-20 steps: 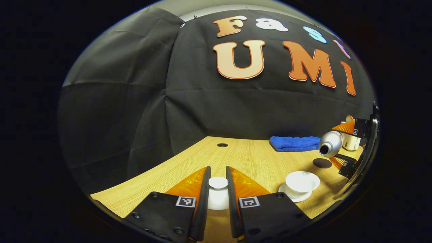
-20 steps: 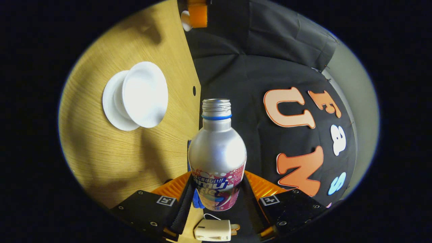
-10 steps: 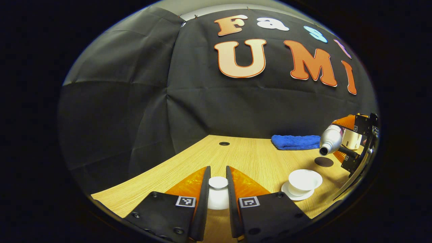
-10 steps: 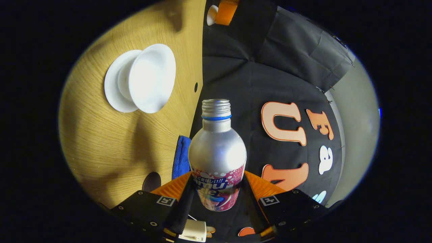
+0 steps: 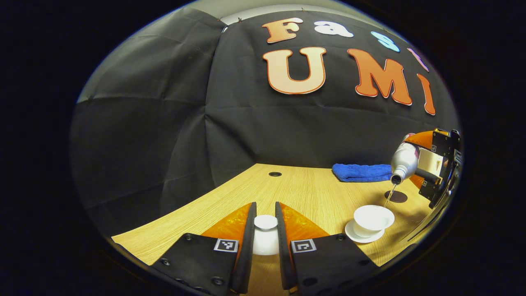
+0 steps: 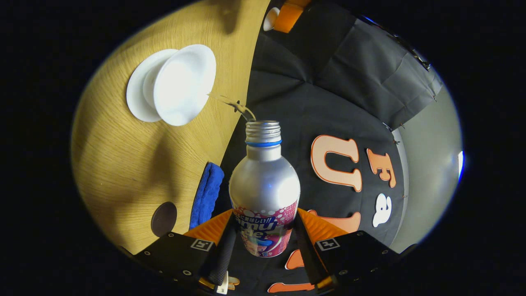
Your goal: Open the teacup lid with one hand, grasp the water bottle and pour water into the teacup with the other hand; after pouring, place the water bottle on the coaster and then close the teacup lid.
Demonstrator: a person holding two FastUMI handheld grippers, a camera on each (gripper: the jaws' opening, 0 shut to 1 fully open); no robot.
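Silver water bottle [image 6: 264, 185] sits pinched in my right gripper [image 6: 263, 242], tilted; its thin stream lands at the teacup [image 6: 183, 84] rim, so I should tip slowly. My left gripper [image 5: 265, 238] pinches the lid [image 5: 265, 223] aside.

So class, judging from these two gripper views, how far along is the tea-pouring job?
Done: the lid is off, held in the left gripper. In hand: the right gripper tilts the water bottle and a thin stream runs into the teacup. Left: stand the bottle on the dark coaster, then put the lid back on.
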